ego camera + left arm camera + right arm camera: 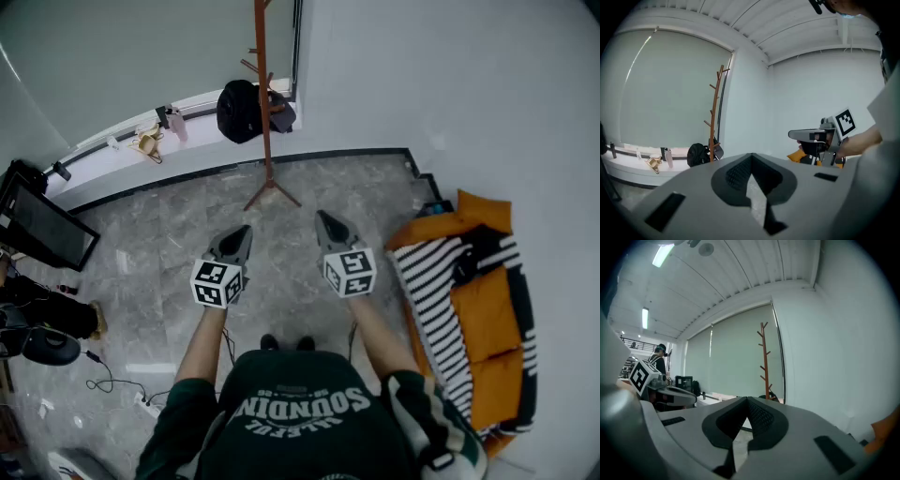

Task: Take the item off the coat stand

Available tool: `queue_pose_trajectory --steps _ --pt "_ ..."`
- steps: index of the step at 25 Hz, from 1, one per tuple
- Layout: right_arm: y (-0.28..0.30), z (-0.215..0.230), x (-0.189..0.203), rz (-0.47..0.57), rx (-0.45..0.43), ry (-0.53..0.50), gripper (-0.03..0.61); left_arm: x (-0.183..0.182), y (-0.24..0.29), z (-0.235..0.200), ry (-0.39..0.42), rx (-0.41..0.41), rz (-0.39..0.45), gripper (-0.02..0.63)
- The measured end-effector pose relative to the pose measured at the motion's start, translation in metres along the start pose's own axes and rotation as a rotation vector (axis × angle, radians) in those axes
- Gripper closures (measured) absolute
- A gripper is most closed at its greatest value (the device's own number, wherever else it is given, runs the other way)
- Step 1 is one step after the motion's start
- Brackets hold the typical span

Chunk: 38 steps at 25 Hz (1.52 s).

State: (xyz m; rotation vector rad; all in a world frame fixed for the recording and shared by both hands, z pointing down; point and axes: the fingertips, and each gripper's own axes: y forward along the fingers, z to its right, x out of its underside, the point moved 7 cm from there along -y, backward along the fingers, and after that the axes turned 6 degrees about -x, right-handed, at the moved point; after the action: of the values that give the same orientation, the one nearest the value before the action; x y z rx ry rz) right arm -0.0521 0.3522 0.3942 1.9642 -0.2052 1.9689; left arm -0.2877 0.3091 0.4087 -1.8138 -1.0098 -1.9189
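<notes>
A tall brown coat stand (263,103) rises from the marble floor by the window corner, well ahead of me. A black bag (242,111) hangs on its left side, low on the pole. My left gripper (243,231) and right gripper (323,217) are held side by side over the floor, short of the stand's feet, both pointing at it. Both are shut with nothing between the jaws. In the left gripper view the stand (715,117) and bag (698,153) lie beyond the closed tips (752,154). The right gripper view shows the stand (764,362) past its closed tips (747,398).
An orange sofa (487,319) with a black-and-white striped throw stands along the right wall. The windowsill (112,155) carries small items, among them a gold-coloured object (147,142). A dark monitor (37,225), black gear and cables (103,375) fill the left floor.
</notes>
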Motion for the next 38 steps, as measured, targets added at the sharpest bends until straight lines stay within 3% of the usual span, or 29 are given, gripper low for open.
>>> queue_pose_trajectory --steps 9,19,38 --pt "-0.001 0.003 0.005 -0.011 -0.014 0.033 0.58 0.002 0.006 0.006 -0.008 0.005 0.006 0.614" --pt "-0.002 0.004 -0.002 0.009 0.02 -0.002 0.58 0.003 0.007 0.011 -0.015 0.004 -0.003 0.614" --pt "-0.027 0.031 0.01 0.0 -0.083 0.028 0.58 0.013 0.025 0.058 -0.038 -0.028 -0.015 0.614"
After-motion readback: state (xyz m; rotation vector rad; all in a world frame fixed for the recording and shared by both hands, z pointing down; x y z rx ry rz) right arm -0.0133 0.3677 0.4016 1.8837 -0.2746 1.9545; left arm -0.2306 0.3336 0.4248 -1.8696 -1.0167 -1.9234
